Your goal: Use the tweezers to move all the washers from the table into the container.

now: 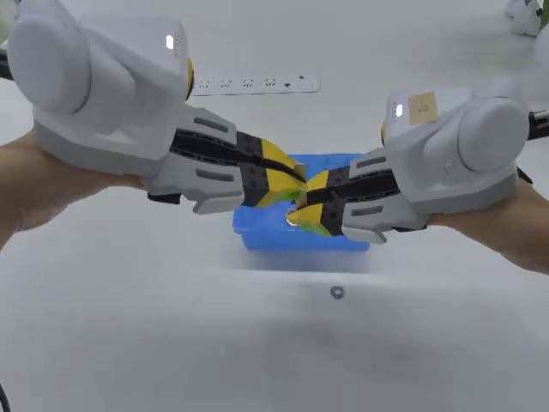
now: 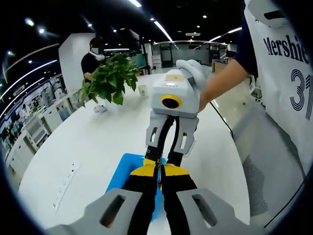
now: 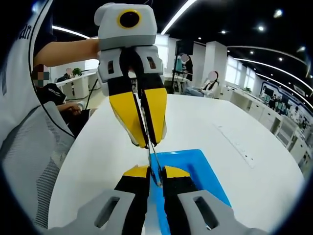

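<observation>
Head view: the blue container (image 1: 257, 236) sits mid-table, and the grippers hide most of its inside, so I can't tell what's in it. One washer (image 1: 337, 293) lies on the white table (image 1: 129, 326) just in front of the container, with bare tabletop all around it. A power strip (image 1: 253, 83) lies well behind the container. The left gripper (image 1: 292, 182) and right gripper (image 1: 310, 206) meet tip to tip over the container.

Left gripper view: its own jaws are pinched nearly together above the container's near edge. There's open table on both sides, and a potted plant (image 2: 110, 78) stands far beyond the container.

Right gripper view: the tweezers (image 3: 152, 156) stick out of the left gripper's clamped yellow jaws, over the container. The right jaws sit narrow around the tweezers' lower end, but I can't tell whether they actually press it.
</observation>
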### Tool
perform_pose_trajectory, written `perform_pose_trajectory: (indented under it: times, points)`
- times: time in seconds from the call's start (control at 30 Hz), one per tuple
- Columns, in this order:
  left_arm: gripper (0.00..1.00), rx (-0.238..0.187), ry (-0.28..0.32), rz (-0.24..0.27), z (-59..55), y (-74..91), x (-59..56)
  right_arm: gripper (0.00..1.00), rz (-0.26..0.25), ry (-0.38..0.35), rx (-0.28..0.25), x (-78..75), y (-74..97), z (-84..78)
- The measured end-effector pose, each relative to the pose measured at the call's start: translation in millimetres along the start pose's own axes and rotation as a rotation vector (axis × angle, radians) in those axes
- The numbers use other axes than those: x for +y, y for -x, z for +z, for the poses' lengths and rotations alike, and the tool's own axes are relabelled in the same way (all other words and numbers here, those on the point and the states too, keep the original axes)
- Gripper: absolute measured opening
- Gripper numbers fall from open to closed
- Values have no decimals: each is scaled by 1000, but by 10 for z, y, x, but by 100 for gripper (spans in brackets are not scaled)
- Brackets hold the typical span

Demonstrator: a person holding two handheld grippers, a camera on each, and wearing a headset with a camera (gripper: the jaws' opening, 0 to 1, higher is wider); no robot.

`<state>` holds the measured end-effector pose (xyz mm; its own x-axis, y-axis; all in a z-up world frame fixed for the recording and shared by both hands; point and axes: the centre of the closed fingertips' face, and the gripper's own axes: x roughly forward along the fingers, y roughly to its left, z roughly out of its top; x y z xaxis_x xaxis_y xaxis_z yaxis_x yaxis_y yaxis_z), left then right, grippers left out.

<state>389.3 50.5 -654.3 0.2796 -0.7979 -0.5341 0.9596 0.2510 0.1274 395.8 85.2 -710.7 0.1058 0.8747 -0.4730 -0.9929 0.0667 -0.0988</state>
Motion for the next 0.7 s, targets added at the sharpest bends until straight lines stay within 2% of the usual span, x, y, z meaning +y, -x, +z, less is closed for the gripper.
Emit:
perform_pose_trajectory:
  times: [0.2, 0.4, 0.5, 0.57, 0.6, 0.7]
  points:
    - [6, -1, -11, -8, -36, -69, 127, 11, -12, 4, -3, -118, -13, -47]
    - [6, 10, 8, -8, -157, -193, 225, 11, -23, 8, 39, -226, -59, -229]
    - [6, 11, 17, -11, -243, -259, 292, 11, -26, -1, 46, -269, -81, -288]
    - [6, 17, 25, -16, -263, -284, 304, 11, -25, -11, 53, -296, -110, -343]
    - [6, 21, 31, -19, -316, -318, 329, 11, -22, -17, 58, -307, -130, -377]
    - [6, 28, 38, -25, -376, -370, 356, 11, -21, -25, 67, -332, -166, -443]
